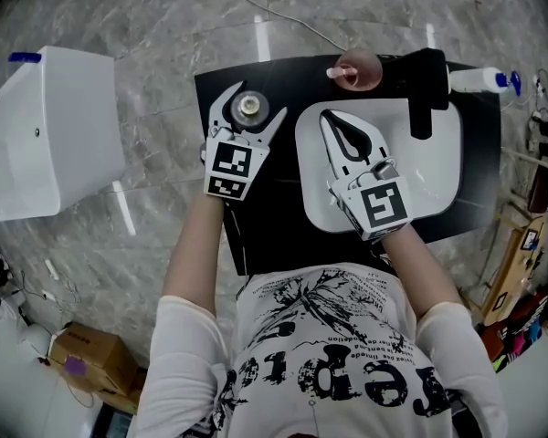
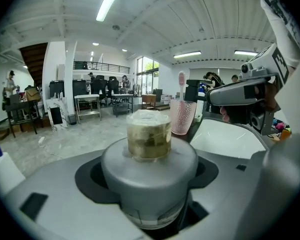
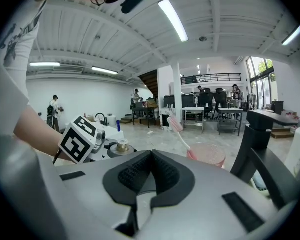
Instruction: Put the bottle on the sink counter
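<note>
1. Left hand-held gripper (image 1: 252, 110) is closed around the bottle (image 1: 248, 105). In the left gripper view the dark pads hug the bottle's (image 2: 149, 154) grey shoulder on both sides.
2. The bottle is upright over the black worktop (image 1: 256, 235), near its rear left corner and just left of the white sink basin (image 1: 438, 181). Its cap is clear with something yellowish inside. Can't tell if its base rests on the worktop.
3. Right hand-held gripper (image 1: 329, 119) is over the sink basin with its jaws shut and nothing between them. In the right gripper view the ribbed pads (image 3: 135, 174) meet at the tip.
4. A pink cup (image 1: 358, 69) with a toothbrush stands at the worktop's rear edge, behind the basin. It also shows in the left gripper view (image 2: 182, 116).
5. A black faucet (image 1: 425, 89) sits at the basin's rear right, reaching over the bowl.
6. A white bottle with a blue tip (image 1: 475, 80) lies at the worktop's rear right corner.
7. A white box (image 1: 46, 135) is on the floor, well left of the worktop.
</note>
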Available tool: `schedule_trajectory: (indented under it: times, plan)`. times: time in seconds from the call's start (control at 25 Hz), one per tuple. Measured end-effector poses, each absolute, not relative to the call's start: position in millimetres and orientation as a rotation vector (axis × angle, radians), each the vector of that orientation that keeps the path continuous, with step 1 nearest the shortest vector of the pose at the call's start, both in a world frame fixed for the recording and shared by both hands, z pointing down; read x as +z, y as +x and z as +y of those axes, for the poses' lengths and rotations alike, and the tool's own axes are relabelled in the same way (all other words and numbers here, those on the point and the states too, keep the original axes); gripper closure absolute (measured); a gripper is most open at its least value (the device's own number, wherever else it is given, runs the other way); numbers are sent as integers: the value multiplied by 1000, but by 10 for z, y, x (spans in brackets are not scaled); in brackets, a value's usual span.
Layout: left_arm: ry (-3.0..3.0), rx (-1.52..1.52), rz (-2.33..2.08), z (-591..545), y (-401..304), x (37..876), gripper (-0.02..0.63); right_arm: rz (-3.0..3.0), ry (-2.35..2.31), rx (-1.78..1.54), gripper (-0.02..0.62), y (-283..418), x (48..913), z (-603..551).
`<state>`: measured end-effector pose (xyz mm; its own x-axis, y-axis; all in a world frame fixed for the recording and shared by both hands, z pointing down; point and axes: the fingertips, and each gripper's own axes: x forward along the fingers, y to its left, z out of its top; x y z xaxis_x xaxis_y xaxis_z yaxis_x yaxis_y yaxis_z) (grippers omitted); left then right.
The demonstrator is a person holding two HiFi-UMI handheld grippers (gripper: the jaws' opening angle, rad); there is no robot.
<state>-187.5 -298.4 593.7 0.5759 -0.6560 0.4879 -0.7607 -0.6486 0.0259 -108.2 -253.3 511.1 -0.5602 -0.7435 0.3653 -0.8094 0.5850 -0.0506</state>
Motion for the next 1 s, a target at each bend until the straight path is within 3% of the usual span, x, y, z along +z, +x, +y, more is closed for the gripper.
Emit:
schedule_trajectory:
  times: [0.2, 0.48, 0.84, 0.92, 1.0]
  plan:
    - [2536, 694, -1153, -2860, -1873, 5973, 255, -2512, 1266, 317, 580, -1044, 5073, -2486]
    - [2494, 520, -1239, -2883, -1930, 5684, 201, -2522, 1277, 322, 580, -986, 4913, -2436]
    - [2687, 388, -1302, -2485, -1757, 4460, 207, -2567, 1262, 255, 580, -735, 4382, -2231]
    - [2695, 308, -1312, -2337, -1716, 4186, 254, -2586, 1258, 242, 580, -657, 4233, -2162]
    - [2690, 237, -1343, -2198, -1697, 3948, 389, -2610, 1254, 227, 580, -580, 4086, -2097]
